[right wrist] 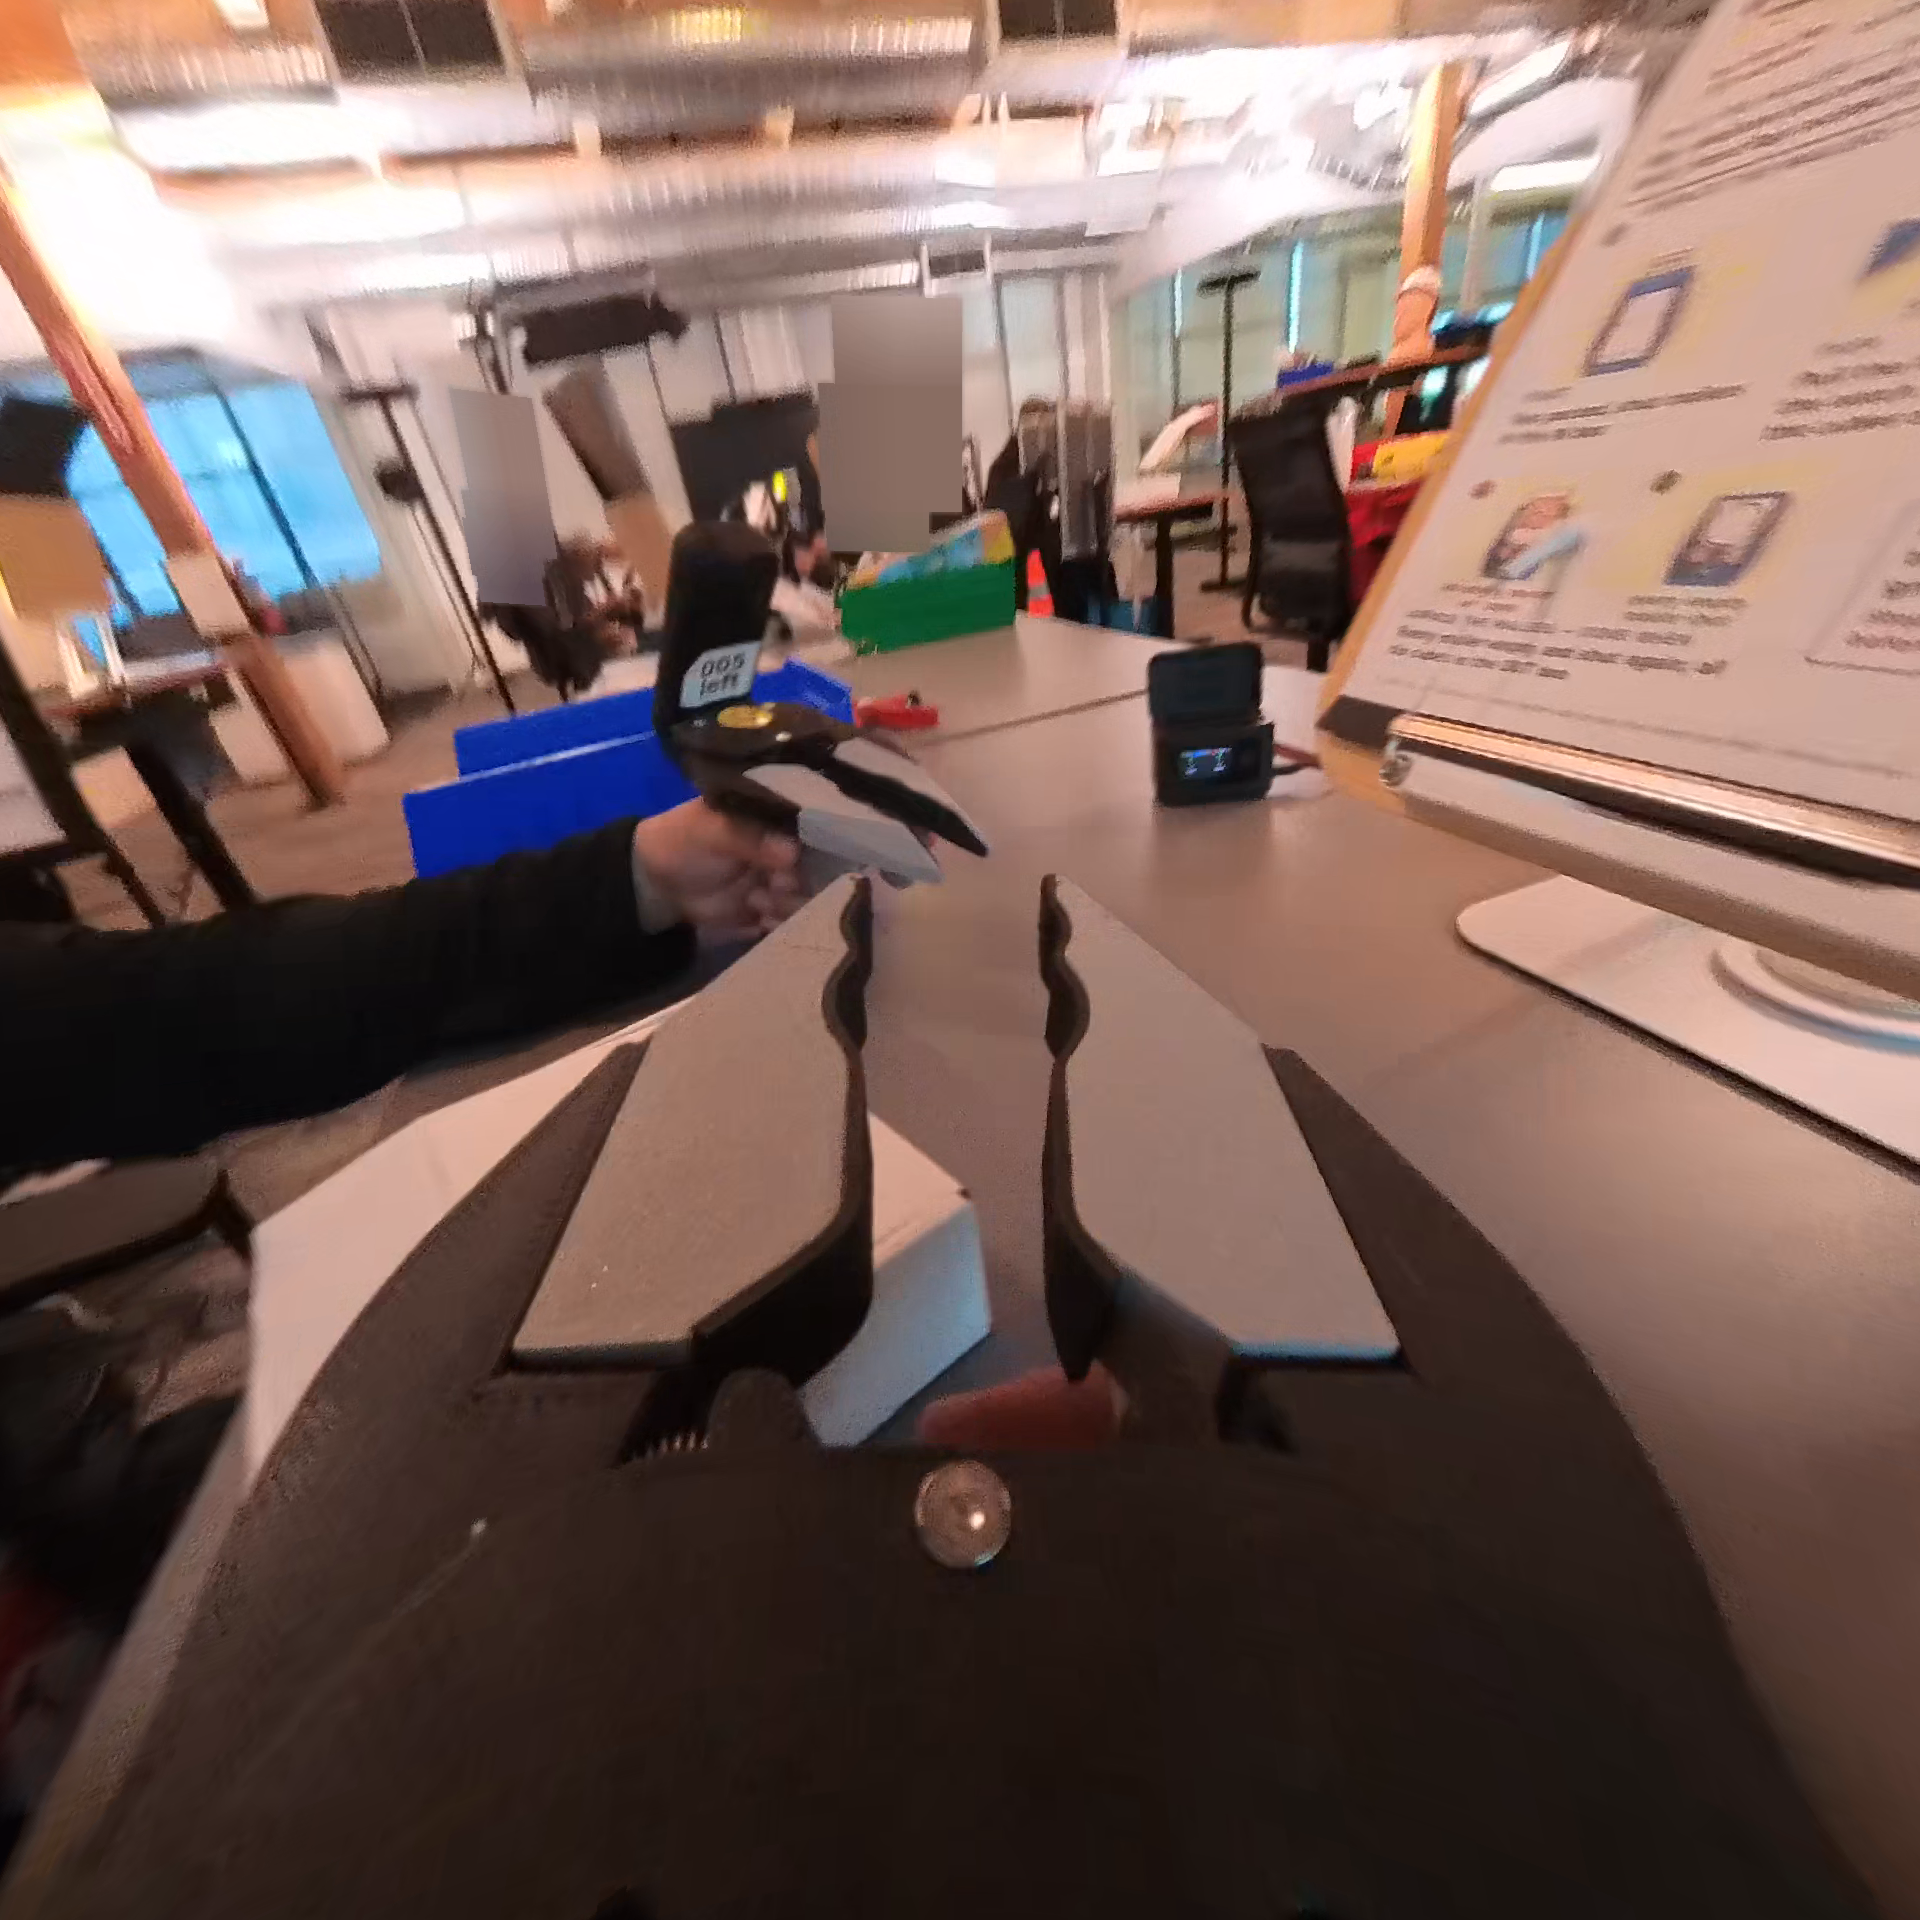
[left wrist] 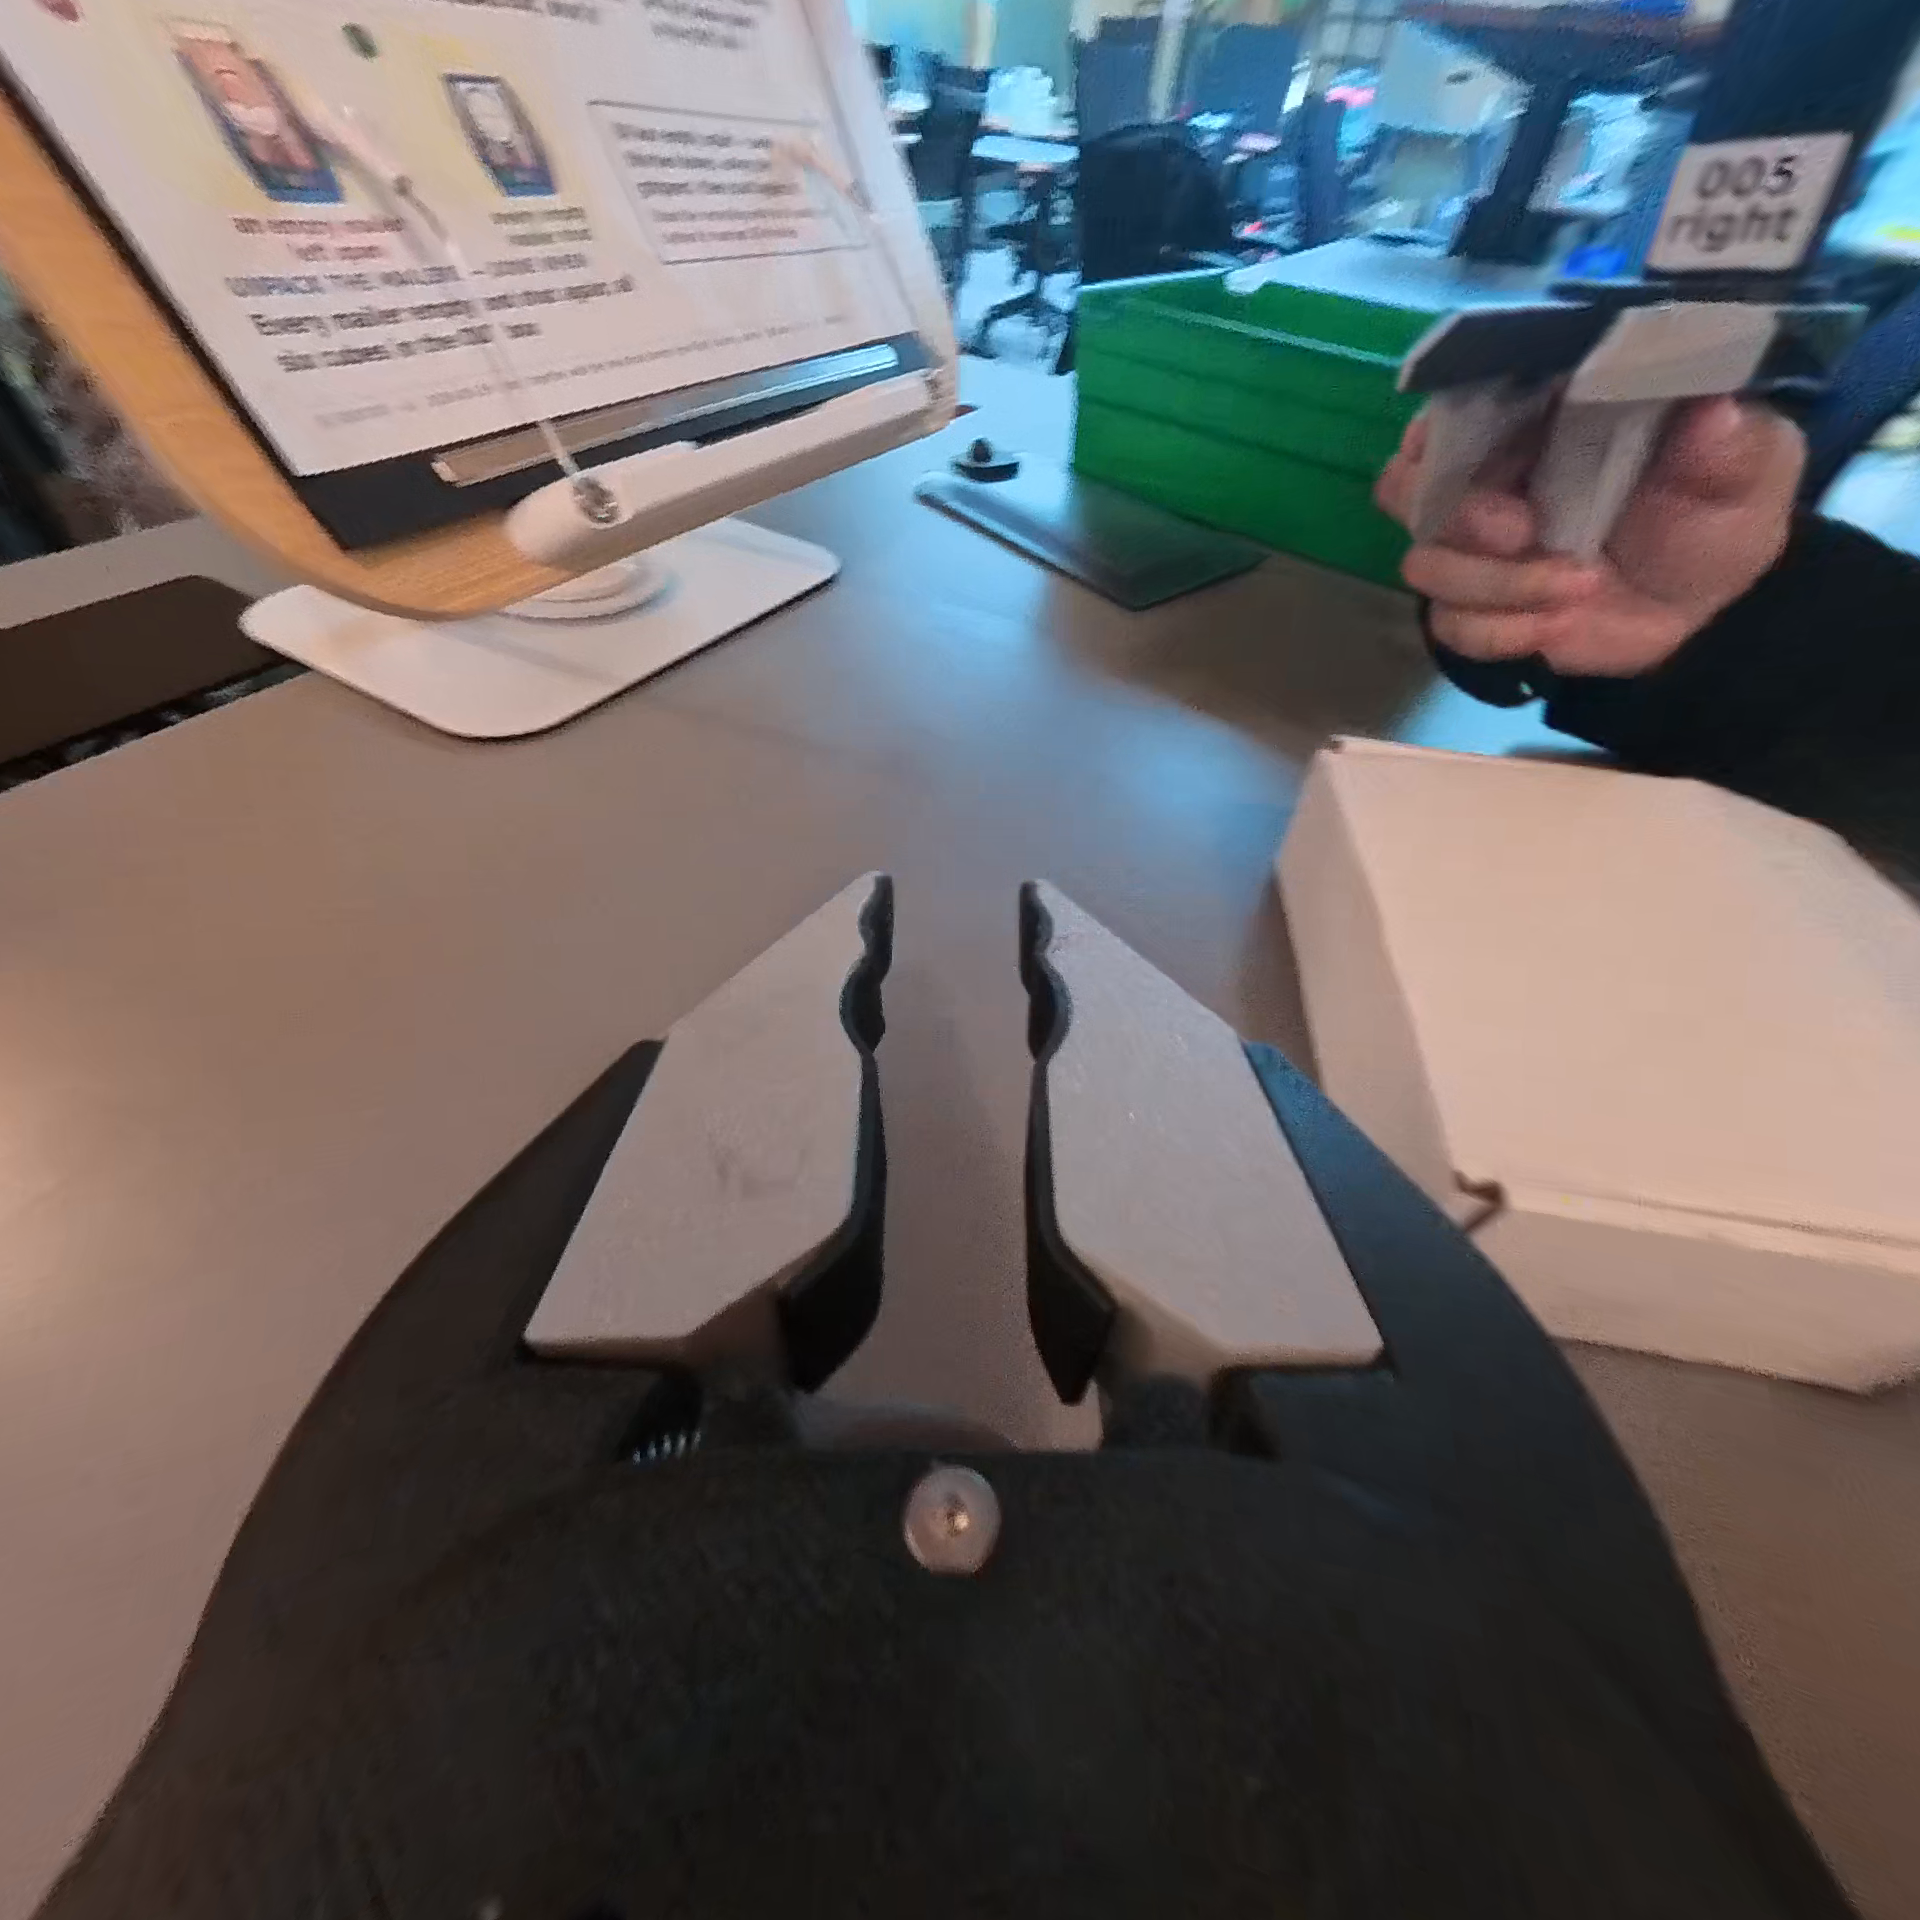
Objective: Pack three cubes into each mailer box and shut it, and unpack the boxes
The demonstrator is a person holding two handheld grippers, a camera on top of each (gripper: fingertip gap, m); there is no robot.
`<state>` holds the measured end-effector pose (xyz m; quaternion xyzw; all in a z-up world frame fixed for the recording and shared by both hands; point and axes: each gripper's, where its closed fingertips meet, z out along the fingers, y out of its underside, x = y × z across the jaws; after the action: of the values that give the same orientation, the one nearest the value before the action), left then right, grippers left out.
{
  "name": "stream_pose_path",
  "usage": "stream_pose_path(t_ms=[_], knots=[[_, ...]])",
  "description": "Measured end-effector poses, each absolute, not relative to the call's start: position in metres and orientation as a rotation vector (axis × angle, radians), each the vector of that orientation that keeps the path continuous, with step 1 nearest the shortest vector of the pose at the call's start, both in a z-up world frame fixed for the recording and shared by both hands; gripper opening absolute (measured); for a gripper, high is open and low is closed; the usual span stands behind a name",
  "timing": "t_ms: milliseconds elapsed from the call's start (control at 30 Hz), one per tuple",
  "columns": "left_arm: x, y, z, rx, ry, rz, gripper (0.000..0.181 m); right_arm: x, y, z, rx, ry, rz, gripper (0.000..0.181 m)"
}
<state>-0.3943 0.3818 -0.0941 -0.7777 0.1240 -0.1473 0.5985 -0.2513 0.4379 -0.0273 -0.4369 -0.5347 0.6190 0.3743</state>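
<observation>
Grey-padded and black-framed, the left gripper (left wrist: 956, 899) hangs over bare brown tabletop (left wrist: 623, 935) with its two fingers spread a little apart and nothing between them. Just to its right lies a closed white cardboard mailer box (left wrist: 1621, 1039), flat on the table. The right gripper (right wrist: 948, 899) is of the same build; its fingers are likewise parted and empty, and it is held above the near corner of that white box (right wrist: 914, 1288). A small red object (right wrist: 1023, 1408), blurred and mostly hidden behind the gripper's body, sits beside the box; what it is cannot be told. In the left wrist view the right gripper (left wrist: 1538, 488) shows farther off, gripped by a hand (left wrist: 1600, 561) in a dark sleeve. Behind it stands a green bin (left wrist: 1226, 416). A white-footed stand holding a printed instruction sheet (left wrist: 499, 208) rises at the table's far side, with a small black device (right wrist: 1210, 727) near it and blue bins (right wrist: 551, 779) beyond the table edge.
</observation>
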Motion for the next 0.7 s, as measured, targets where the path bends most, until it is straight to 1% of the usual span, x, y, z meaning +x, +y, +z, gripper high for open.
stream_pose_path(t_ms=[33,67,100,133,233,333,400,433,533,567,633,700], knots=[[-0.398,0.385,-0.094,-1.806,0.266,-0.315,0.022,-0.253,0.446,-0.033,-1.115,-1.320,1.598,0.025],[-0.404,0.389,-0.093,-1.799,0.229,-0.294,0.019,-0.256,0.455,-0.039,-1.110,-1.291,1.564,0.015],[-0.411,0.392,-0.090,-1.784,0.185,-0.272,0.017,-0.259,0.462,-0.044,-1.116,-1.302,1.484,0.016],[-0.418,0.395,-0.087,-1.763,0.137,-0.244,0.012,-0.262,0.469,-0.052,-1.130,-1.325,1.379,0.023],[-0.433,0.397,-0.079,-1.711,0.064,-0.160,0.000,-0.266,0.495,-0.073,-1.231,-1.296,1.113,0.024],[-0.424,0.392,-0.080,-1.749,0.179,-0.092,0.000,-0.266,0.489,-0.079,-1.241,-1.389,1.109,0.017],[-0.419,0.385,-0.077,-1.768,0.253,-0.056,0.000,-0.262,0.482,-0.082,-1.229,-1.470,1.118,0.019],[-0.412,0.378,-0.076,-1.775,0.306,-0.072,0.000,-0.258,0.477,-0.085,-1.212,-1.526,1.126,0.016],[-0.376,0.348,-0.083,-1.799,0.604,-0.138,0.000,-0.241,0.465,-0.096,-1.160,-1.680,1.127,0.015],[-0.362,0.336,-0.085,-1.773,0.706,-0.169,0.000,-0.235,0.462,-0.099,-1.144,-1.722,1.124,0.010],[-0.333,0.312,-0.095,-1.790,0.833,-0.395,0.000,-0.222,0.450,-0.102,-1.095,-1.810,1.162,0.002],[-0.310,0.285,-0.111,-1.872,0.950,-0.641,0.000,-0.210,0.439,-0.102,-1.047,-1.868,1.207,0.000]])
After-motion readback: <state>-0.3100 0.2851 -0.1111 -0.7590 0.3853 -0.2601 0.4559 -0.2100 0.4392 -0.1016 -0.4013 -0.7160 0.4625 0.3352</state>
